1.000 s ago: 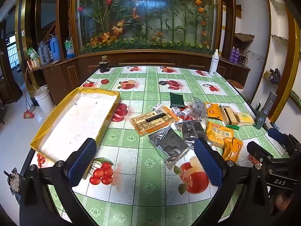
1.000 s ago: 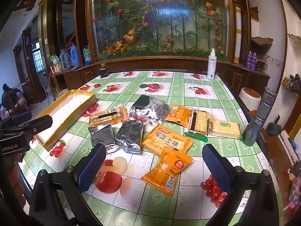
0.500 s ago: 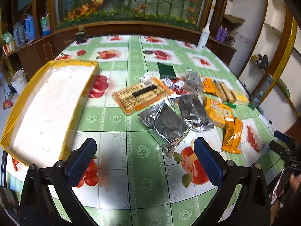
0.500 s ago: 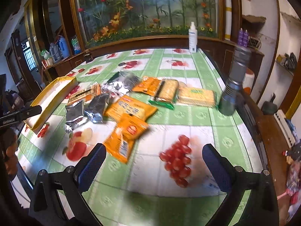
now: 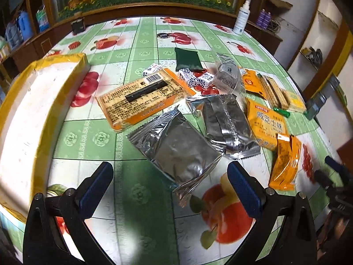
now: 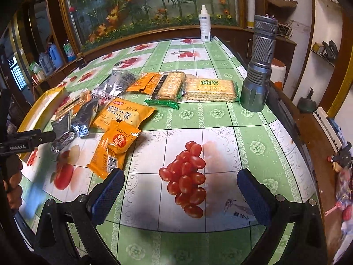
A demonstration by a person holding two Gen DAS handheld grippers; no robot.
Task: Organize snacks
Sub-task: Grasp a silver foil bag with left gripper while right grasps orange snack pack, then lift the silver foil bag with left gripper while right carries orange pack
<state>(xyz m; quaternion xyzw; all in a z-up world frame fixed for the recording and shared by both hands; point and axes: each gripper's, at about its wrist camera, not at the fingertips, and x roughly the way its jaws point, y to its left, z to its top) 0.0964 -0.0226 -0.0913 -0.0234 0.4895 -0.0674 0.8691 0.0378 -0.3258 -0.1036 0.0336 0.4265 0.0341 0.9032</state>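
Note:
Several snack packs lie on the fruit-print tablecloth. A silver foil pack [image 5: 176, 152] lies just ahead of my open, empty left gripper [image 5: 169, 187], with a second foil pack [image 5: 227, 119] and an orange cracker pack [image 5: 143, 97] beyond it. A yellow-edged white tray [image 5: 26, 101] stands to the left; it also shows in the right wrist view [image 6: 42, 108]. My right gripper [image 6: 181, 192] is open and empty above a bare patch of table. A small orange pack [image 6: 114, 148] lies to its left, a larger orange pack [image 6: 123, 114] and cracker packs [image 6: 209, 89] lie beyond.
A grey flashlight [image 6: 258, 66] stands upright near the table's right edge. A white spray bottle [image 6: 204, 25] stands at the far edge. Small wrapped candies [image 5: 194, 78] and a dark green pouch [image 5: 187, 58] lie mid-table. The left gripper's handle [image 6: 24, 141] shows at left.
My left gripper has moved forward and down toward the silver foil pack. My right gripper has swung right, over the table's right side near the flashlight. Both stay open.

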